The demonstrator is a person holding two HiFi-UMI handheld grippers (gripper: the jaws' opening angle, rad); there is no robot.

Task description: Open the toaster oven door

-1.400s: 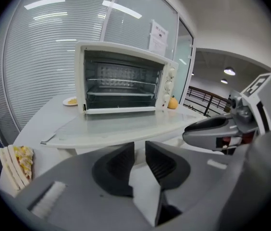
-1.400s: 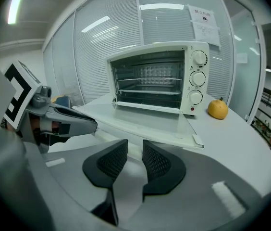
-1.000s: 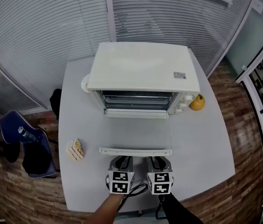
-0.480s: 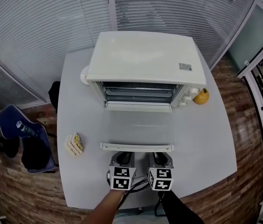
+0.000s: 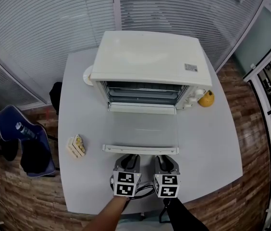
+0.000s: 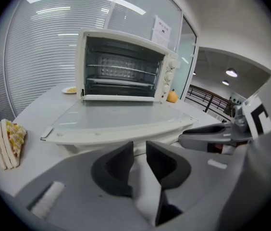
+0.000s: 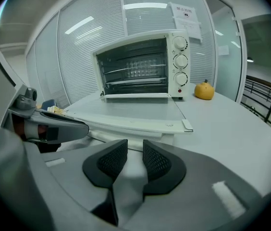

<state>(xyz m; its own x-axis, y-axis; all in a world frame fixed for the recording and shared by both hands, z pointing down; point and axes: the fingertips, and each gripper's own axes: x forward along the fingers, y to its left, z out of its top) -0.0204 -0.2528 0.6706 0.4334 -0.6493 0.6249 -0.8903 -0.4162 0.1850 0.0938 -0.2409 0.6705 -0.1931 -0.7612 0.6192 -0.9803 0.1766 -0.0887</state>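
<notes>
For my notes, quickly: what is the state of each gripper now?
Left gripper: jaws opening, nothing between them.
Right gripper: open, holding nothing.

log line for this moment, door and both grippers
toaster oven door: fully open, lying flat | left gripper: jaws opening, empty | right gripper: open, empty

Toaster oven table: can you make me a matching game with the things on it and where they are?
Things:
1. oven door
2. sandwich
3. orange fruit
4. small plate

Places or states:
A. beside the toaster oven, on its knob side
B. folded down flat, open
C. peeking out at the oven's back left corner
D. on the table, left of the door

Pairs: 1-B, 2-D, 3-A, 4-C.
</notes>
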